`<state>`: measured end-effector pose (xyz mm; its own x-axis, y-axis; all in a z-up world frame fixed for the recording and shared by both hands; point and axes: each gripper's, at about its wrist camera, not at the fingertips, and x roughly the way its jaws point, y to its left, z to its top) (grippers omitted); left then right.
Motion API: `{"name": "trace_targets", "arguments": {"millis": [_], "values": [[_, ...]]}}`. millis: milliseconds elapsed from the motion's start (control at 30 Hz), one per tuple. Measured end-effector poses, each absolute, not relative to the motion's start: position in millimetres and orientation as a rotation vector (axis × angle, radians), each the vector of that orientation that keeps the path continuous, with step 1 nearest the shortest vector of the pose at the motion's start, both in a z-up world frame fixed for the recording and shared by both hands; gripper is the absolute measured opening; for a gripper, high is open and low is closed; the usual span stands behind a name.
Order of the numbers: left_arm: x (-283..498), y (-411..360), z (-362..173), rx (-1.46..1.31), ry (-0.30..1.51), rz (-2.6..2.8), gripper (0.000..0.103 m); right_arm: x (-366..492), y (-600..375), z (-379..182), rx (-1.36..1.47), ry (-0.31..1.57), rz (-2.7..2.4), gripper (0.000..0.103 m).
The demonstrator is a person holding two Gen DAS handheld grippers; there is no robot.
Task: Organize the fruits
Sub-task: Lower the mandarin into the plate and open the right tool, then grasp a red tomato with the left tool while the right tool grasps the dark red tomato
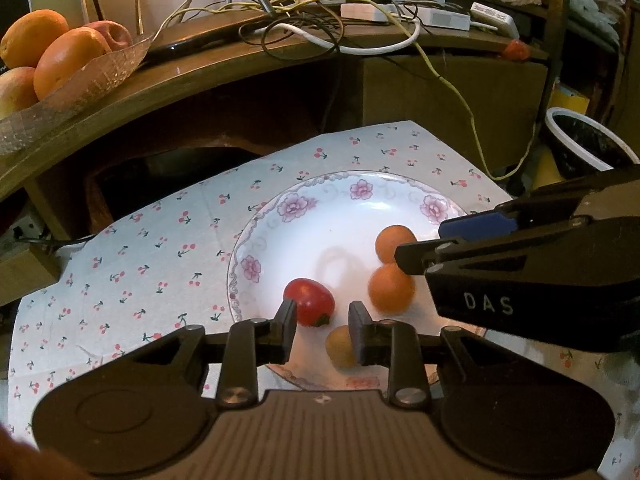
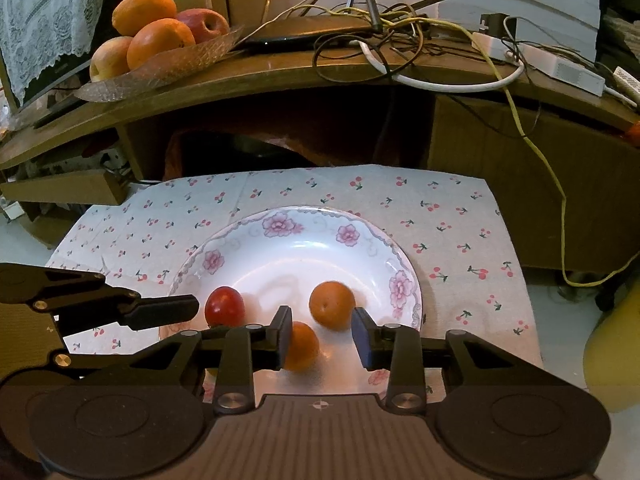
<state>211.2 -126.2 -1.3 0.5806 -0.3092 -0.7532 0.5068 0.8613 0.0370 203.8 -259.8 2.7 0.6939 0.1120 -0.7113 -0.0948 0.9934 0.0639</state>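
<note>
Left claw (image 1: 322, 326) parted, empty, beside red fruit (image 1: 310, 300), right claw (image 2: 322, 334) parted, empty, over plate (image 2: 256, 232)

Both tools are matte black plastic. The left tool (image 1: 322, 330) has flat rectangular black pads, linkage arms pinned with silver screws, two round discs and a ribbed grey-brown centre panel at the frame's bottom. The right tool (image 2: 322, 338) looks the same but carries blue pads; its side, seen at right in the left wrist view, bears white letters "DAS".
</note>
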Motion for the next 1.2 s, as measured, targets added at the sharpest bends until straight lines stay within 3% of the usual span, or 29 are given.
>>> {"name": "trace_targets", "arguments": {"millis": [800,1200], "values": [[185.1,-111.2,21.5,0.274,0.764,-0.466,0.041,180.4,-261.3,16.8,0.019,0.749,0.095,0.038],[163.0,-67.5,29.5,0.247,0.768,-0.439,0.042,148.3,-249.1,18.8,0.042,0.762,0.134,0.042]]}}
